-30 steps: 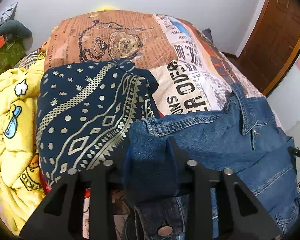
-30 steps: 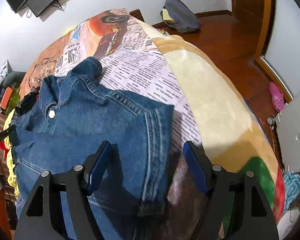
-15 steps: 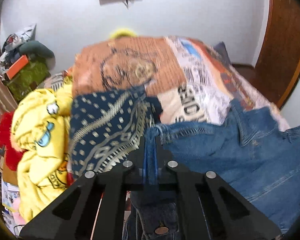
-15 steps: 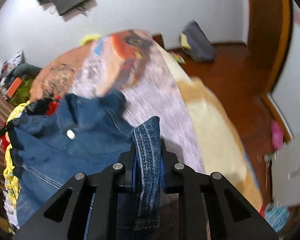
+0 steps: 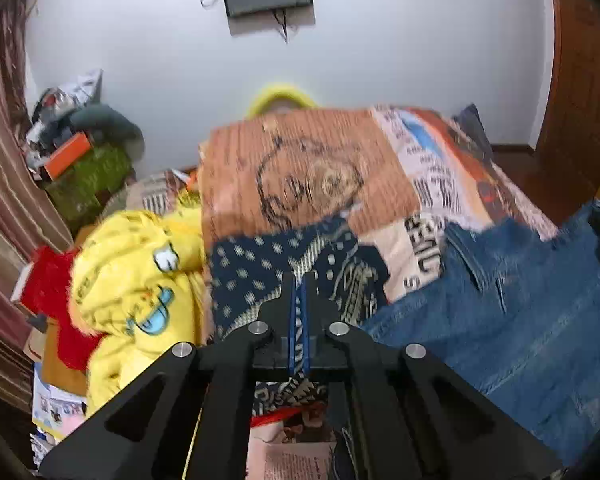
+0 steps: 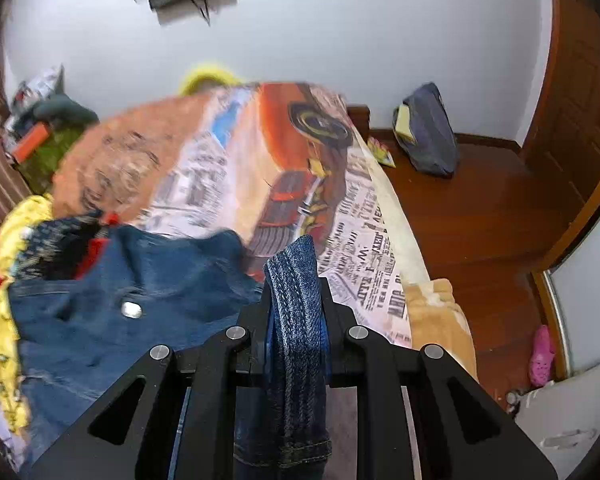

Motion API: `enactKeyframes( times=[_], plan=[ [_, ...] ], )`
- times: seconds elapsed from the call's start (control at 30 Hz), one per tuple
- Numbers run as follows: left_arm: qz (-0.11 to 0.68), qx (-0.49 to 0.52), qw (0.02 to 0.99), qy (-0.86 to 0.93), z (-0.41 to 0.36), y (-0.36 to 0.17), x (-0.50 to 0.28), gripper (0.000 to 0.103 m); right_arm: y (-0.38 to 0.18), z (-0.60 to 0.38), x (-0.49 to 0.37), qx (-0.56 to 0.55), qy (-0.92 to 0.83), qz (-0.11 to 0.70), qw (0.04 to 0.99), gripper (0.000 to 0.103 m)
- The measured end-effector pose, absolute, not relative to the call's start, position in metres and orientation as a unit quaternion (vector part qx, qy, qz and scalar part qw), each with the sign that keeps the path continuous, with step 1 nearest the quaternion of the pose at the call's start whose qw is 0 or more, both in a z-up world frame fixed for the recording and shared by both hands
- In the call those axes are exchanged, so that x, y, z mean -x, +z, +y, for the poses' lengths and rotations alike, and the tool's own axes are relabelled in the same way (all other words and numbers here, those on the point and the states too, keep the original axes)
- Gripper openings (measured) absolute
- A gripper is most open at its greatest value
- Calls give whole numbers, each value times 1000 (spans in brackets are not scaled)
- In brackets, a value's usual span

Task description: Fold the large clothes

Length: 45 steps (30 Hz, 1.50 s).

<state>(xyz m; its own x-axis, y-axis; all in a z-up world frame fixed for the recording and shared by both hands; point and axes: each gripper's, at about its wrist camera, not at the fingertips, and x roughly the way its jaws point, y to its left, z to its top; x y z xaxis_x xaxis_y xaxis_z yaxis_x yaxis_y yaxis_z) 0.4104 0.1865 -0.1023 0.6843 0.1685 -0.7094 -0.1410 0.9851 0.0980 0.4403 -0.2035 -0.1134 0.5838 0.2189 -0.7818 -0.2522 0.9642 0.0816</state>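
Observation:
A blue denim jacket lies on the bed, at the right in the left wrist view and at lower left in the right wrist view. My right gripper is shut on a thick fold of the jacket's denim, which hangs down between the fingers. My left gripper is shut with its pads together; no denim shows between them, only the navy patterned cloth behind the narrow gap. The jacket's metal button faces up.
The bed carries a newspaper-print cover. A yellow cartoon blanket and red cloth pile at its left. Clutter stands by the curtain. Wooden floor, a dark bag and a door are at right.
Both grippers closed from wide open and rose from the bed. The right one took hold of a denim fold. The denim held by the left half a second ago no longer shows between its pads.

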Motion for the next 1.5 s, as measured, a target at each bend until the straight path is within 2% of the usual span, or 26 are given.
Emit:
enactKeyframes(
  times=[0.03, 0.1, 0.17, 0.27, 0.33, 0.43, 0.67, 0.7, 0.87, 1.07, 1.17, 1.3, 1.37, 1.5],
  plan=[
    [398, -11, 914, 77, 187, -111, -412, 3, -123, -203, -450, 24, 126, 446, 886, 15],
    [421, 4, 905, 62, 186, -131, -416, 13, -140, -203, -465, 33, 117, 465, 877, 15],
    [440, 12, 896, 57, 182, -149, -420, 38, -165, -206, -476, 37, 110, 494, 862, 16],
    [454, 10, 889, 61, 175, -171, -426, 50, -189, -211, -478, 40, 111, 520, 846, 17],
    [462, 15, 885, 60, 172, -180, -429, 52, -198, -214, -473, 58, 110, 528, 840, 23],
    [468, 8, 881, 68, 167, -187, -433, 53, -195, -220, -461, 72, 103, 525, 842, 28],
    [452, 4, 889, 66, 153, -162, -417, 53, -146, -226, -412, 88, 106, 504, 853, 30],
    [448, 4, 892, 62, 150, -156, -412, 53, -140, -226, -406, 90, 109, 498, 856, 33],
    [421, -7, 906, 51, 133, -127, -383, 61, -97, -223, -354, 72, 142, 459, 874, 39],
    [395, -18, 918, 37, 115, -104, -338, 69, -75, -217, -305, 54, 173, 430, 884, 51],
    [389, -27, 920, 36, 109, -103, -316, 77, -76, -213, -287, 57, 178, 427, 885, 56],
    [397, -31, 917, 28, 108, -112, -287, 81, -84, -210, -267, 70, 179, 432, 881, 57],
    [408, -21, 912, 24, 110, -121, -274, 87, -93, -212, -256, 70, 178, 441, 877, 57],
    [450, 11, 893, 19, 122, -152, -252, 88, -113, -218, -238, 81, 161, 464, 867, 57]
  ],
)
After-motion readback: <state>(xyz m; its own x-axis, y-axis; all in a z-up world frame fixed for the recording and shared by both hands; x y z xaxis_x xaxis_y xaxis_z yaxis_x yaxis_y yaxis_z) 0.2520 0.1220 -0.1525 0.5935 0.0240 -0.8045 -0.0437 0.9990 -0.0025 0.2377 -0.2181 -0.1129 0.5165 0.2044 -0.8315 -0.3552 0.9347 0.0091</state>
